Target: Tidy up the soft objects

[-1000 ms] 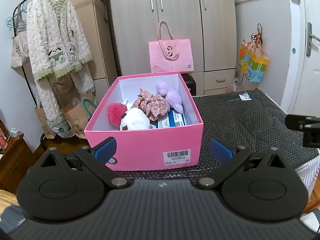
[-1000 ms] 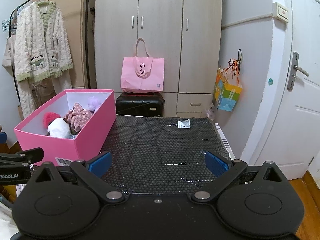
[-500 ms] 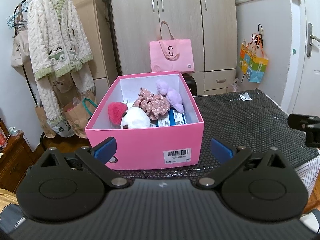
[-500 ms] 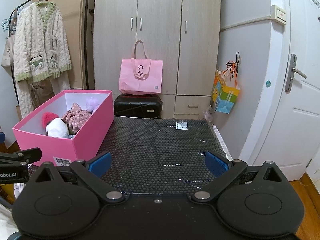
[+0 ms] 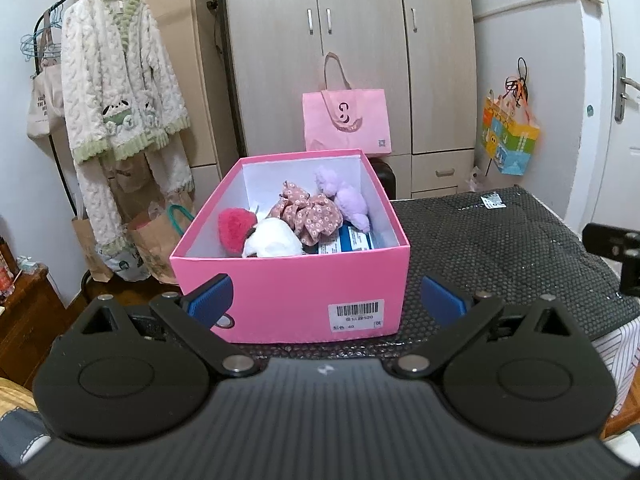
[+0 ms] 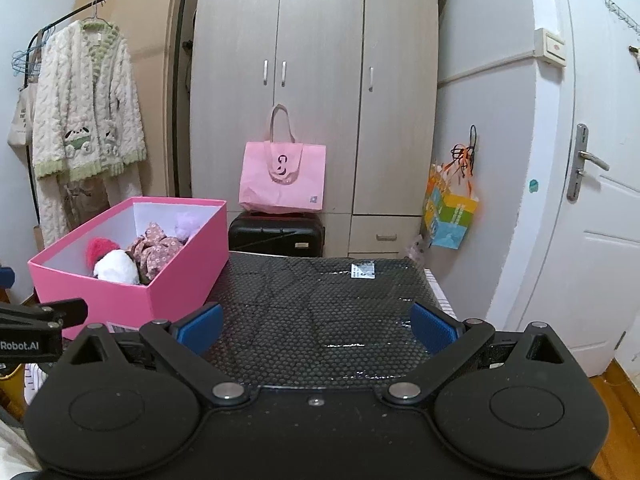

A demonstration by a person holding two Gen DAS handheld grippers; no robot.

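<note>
The left claw stands wide and empty, its blue pads flanking the near wall of a pink box at twelve o'clock; inside lie a red pompom, a white plush, a floral scrunchie and a lilac plush; the right claw, also wide and empty, hovers over the black bubble-wrapped worktop, the box at ten o'clock; a pink bag stands beyond.
</note>
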